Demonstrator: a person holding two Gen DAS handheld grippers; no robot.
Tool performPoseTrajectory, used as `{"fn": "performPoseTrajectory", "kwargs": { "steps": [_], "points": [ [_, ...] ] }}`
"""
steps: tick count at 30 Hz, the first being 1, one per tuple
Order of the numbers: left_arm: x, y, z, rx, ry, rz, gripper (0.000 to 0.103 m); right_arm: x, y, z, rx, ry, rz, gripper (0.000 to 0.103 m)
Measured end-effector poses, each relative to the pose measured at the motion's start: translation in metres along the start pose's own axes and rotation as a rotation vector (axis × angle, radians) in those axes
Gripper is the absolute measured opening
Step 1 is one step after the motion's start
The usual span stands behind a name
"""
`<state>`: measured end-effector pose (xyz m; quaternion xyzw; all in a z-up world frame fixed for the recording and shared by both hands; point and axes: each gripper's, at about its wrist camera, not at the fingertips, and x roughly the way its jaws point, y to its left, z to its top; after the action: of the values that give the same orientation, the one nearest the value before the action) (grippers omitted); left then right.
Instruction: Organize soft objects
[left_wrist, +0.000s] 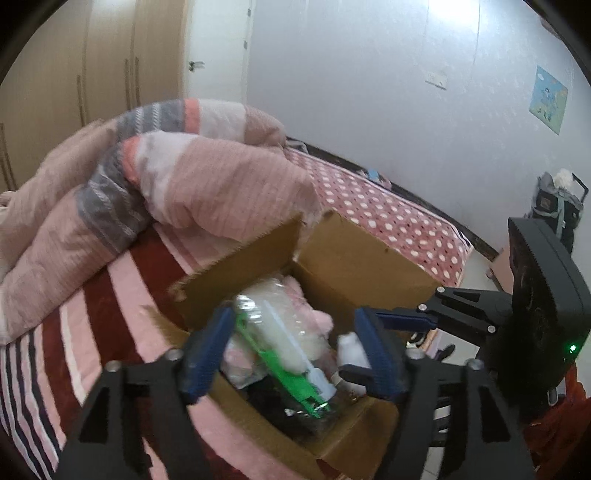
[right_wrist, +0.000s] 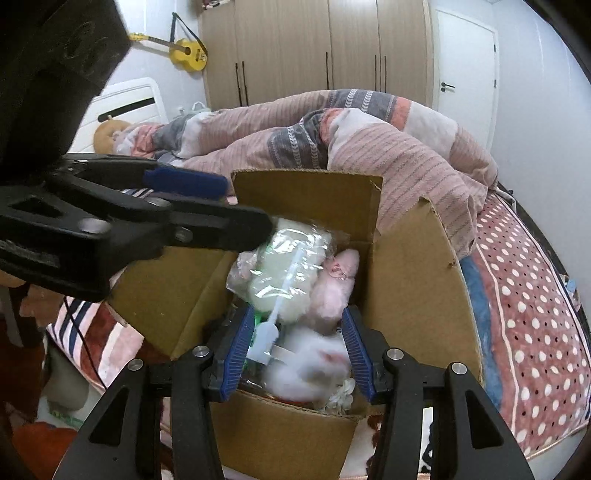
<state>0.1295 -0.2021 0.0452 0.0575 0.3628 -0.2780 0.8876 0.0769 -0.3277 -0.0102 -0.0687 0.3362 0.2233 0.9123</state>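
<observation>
Left claw (left_wrist: 291, 347): jaws apart, nothing gripped, poised over open cardboard box (left_wrist: 369, 258) on bed (left_wrist: 122, 288). Right claw (right_wrist: 293, 350): jaws apart, astride white plush toy (right_wrist: 314, 365), contact unclear. Box contents: clear plastic bag (right_wrist: 284, 266) of soft white items, pink plush toy (right_wrist: 336, 288). Striped quilt (right_wrist: 388, 147) heaped behind.

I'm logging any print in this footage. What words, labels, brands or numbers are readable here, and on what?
None can be read.
Poster on the wall: coloured picture, any print too small.
Raised marking on the left gripper's black body: blurred, unreadable.
Clear plastic bag in the cardboard box: no legible label.
</observation>
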Motion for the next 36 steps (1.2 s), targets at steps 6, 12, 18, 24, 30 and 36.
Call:
{"fn": "performPoseTrajectory", "kwargs": {
  "steps": [6, 12, 18, 24, 30, 36],
  "points": [
    [-0.05, 0.016, -0.012, -0.054, -0.136, 0.124, 0.096, -0.011, 0.007, 0.012, -0.033, -0.072, 0.077, 0.066],
    [-0.102, 0.033, -0.039, -0.136, -0.265, 0.318, 0.102, -0.027, 0.024, 0.022, -0.101, -0.194, 0.152, 0.092],
    [-0.132, 0.05, -0.079, -0.235, -0.334, 0.497, 0.102, -0.038, 0.041, 0.024, -0.14, -0.328, 0.195, 0.103],
    [-0.14, 0.059, -0.102, -0.282, -0.358, 0.545, 0.102, -0.043, 0.051, 0.023, -0.132, -0.383, 0.226, 0.103],
    [-0.136, 0.058, -0.107, -0.28, -0.359, 0.564, 0.102, -0.045, 0.051, 0.022, -0.122, -0.392, 0.215, 0.103],
    [-0.134, 0.055, -0.107, -0.287, -0.357, 0.571, 0.102, -0.05, 0.046, 0.021, -0.11, -0.399, 0.213, 0.103]
  ]
}}
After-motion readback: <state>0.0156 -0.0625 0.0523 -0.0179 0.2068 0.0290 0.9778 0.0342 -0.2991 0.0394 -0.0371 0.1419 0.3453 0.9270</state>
